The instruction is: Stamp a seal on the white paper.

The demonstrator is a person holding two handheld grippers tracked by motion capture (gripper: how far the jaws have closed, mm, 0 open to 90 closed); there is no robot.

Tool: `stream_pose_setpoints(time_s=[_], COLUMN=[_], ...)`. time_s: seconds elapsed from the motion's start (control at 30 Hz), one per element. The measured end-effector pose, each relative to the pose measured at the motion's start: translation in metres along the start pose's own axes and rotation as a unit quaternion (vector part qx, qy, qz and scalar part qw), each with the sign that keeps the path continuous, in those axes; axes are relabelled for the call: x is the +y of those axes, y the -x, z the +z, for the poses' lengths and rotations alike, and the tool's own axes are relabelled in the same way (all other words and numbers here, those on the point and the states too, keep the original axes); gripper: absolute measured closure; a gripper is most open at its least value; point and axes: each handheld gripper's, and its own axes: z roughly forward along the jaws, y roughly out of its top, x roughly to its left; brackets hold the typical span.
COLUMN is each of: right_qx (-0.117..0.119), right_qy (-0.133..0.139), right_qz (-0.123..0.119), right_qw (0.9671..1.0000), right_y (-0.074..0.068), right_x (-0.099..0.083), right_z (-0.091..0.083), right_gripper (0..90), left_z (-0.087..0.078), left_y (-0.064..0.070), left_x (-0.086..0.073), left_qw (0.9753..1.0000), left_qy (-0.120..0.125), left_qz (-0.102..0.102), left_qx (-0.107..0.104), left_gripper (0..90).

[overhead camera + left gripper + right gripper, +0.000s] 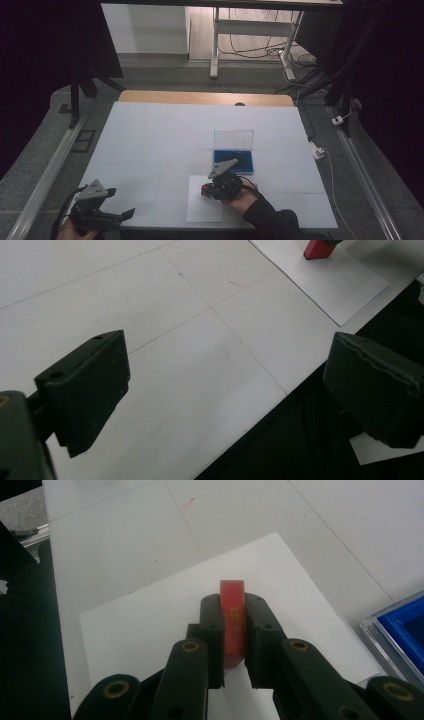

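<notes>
My right gripper (211, 189) is shut on a small red block (205, 190), held low over a white paper sheet (204, 206) near the table's front edge. In the right gripper view the red block (233, 622) stands narrow and upright between the two jaws of the right gripper (233, 607), with gold marks on its side, above the sheet (160, 615). My left gripper (120, 202) sits at the front left corner, open. In the left gripper view the left gripper (225, 385) has its jaws spread wide with nothing between them, and the red block (317, 249) shows far off.
A blue tray in a clear case with its lid raised (233, 159) stands just behind the right gripper; its corner (400, 630) appears in the right gripper view. The white table top (165, 135) has a wooden strip (205, 97) at the back. The table's front edge (260, 415) runs below the left gripper.
</notes>
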Motion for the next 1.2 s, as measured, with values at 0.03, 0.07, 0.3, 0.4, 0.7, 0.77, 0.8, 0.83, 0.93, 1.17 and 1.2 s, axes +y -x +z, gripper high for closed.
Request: stream_pose_setpoints(time_s=[0.03,0.07,0.3,0.4,0.7,0.77,0.8,0.83,0.93,1.17,1.2], right_qx=[0.003,0.004,-0.015,-0.035,-0.043,-0.033,-0.025,-0.021,-0.006,-0.007,-0.014], right_qy=[0.002,0.002,-0.008,-0.016,-0.022,-0.020,-0.015,-0.014,-0.010,-0.009,-0.010], right_qz=[0.001,0.002,-0.022,-0.040,-0.046,-0.036,-0.027,-0.024,-0.010,-0.014,-0.019], right_qw=[1.0000,1.0000,0.9996,0.9985,0.9978,0.9986,0.9992,0.9994,0.9999,0.9998,0.9997], right_y=[0.000,0.001,-0.006,-0.013,-0.016,-0.012,-0.010,-0.008,-0.003,-0.004,-0.006], right_x=[0.000,-0.001,0.001,0.002,0.003,0.002,0.002,0.001,0.000,0.000,0.000], right_z=[0.000,0.000,0.001,0.002,0.002,0.002,0.002,0.002,0.002,0.002,0.002], right_gripper=[80.1,80.2,80.6,80.7,80.8,80.8,80.8,80.8,80.8,80.8,80.8], left_z=[0.000,0.000,0.000,0.001,0.001,0.001,0.001,0.001,0.001,0.001,0.001], left_y=[0.000,0.000,0.000,0.000,0.000,0.001,0.001,0.001,0.001,0.001,0.001], left_x=[0.000,0.000,0.000,0.000,0.001,0.001,0.001,0.001,0.001,0.001,0.001], left_qw=[1.0000,1.0000,1.0000,1.0000,1.0000,1.0000,1.0000,1.0000,1.0000,1.0000,1.0000], left_qy=[0.000,0.000,-0.001,-0.002,-0.003,-0.003,-0.003,-0.003,-0.003,-0.002,-0.002], left_qz=[0.000,0.000,0.000,0.001,0.001,0.002,0.002,0.002,0.002,0.003,0.003], left_qx=[0.000,0.000,0.001,0.001,0.002,0.003,0.003,0.003,0.002,0.002,0.001], left_gripper=[5.0,5.0,5.1,5.1,5.1,5.1,5.1,5.1,5.1,5.1,5.1])
